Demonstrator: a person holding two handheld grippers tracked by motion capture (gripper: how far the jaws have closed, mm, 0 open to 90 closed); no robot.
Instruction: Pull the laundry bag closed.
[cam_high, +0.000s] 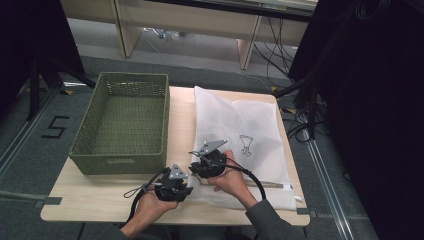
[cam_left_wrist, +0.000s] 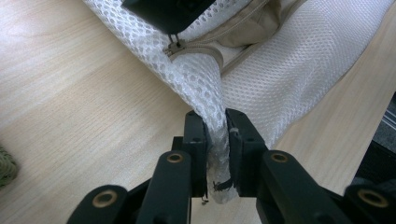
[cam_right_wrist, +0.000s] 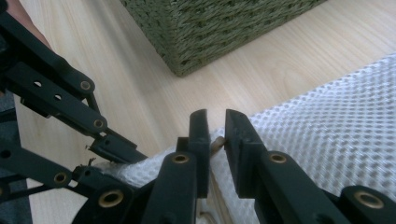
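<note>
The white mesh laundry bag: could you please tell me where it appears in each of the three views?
High view: white mesh laundry bag lies right of centre, beside the green woven basket.
Left gripper view: it runs from the top down between the jaws.
Right gripper view: lower right.
Shared landmark: the basket.

Even light, perhaps slightly soft.

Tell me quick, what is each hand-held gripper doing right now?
Left hand-held gripper: closed on a bunched corner of the white mesh bag.
Right hand-held gripper: closed on the bag's zipper pull.
</note>
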